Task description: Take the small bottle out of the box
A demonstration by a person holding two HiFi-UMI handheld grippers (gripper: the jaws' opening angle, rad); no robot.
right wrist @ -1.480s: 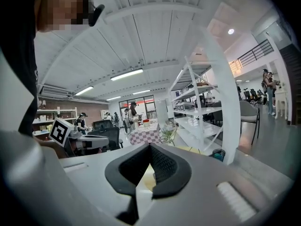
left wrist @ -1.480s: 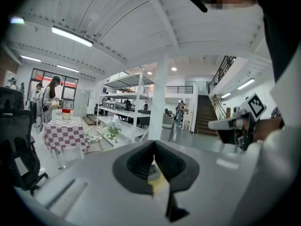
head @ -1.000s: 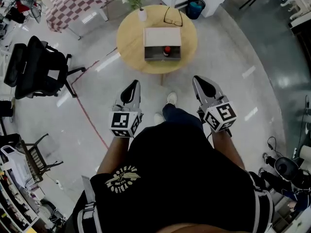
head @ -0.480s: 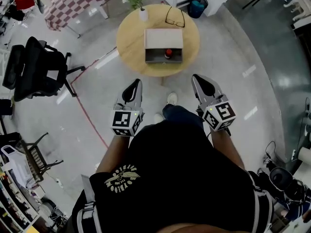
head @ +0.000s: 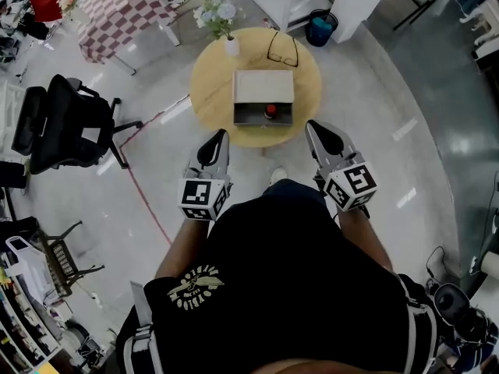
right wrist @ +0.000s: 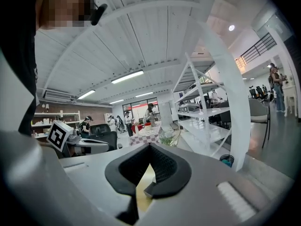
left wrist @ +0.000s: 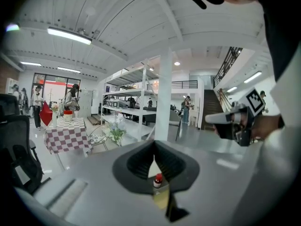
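A round wooden table [head: 210, 92] stands ahead of me on the shiny floor. On it an open box [head: 263, 86] has its lid folded back, and the small red-capped bottle [head: 270, 111] stands upright in the box's near part. Both grippers hover short of the table's near edge. My left gripper [head: 216, 137] is shut and holds nothing. My right gripper [head: 315, 128] is likewise shut and empty. In the left gripper view the bottle [left wrist: 158, 179] shows far off through the slit under the closed left gripper [left wrist: 154, 145]. The right gripper view shows the closed right gripper [right wrist: 149, 147].
A pair of glasses [head: 282, 49] and a vase of flowers [head: 228, 39] sit at the table's far side. A black office chair [head: 66, 123] stands at the left, a checkered table [head: 117, 6] beyond it, a blue bin [head: 320, 28] behind the round table.
The person has stepped forward: the round table and box have come closer to both grippers. Both grippers stay shut and level.
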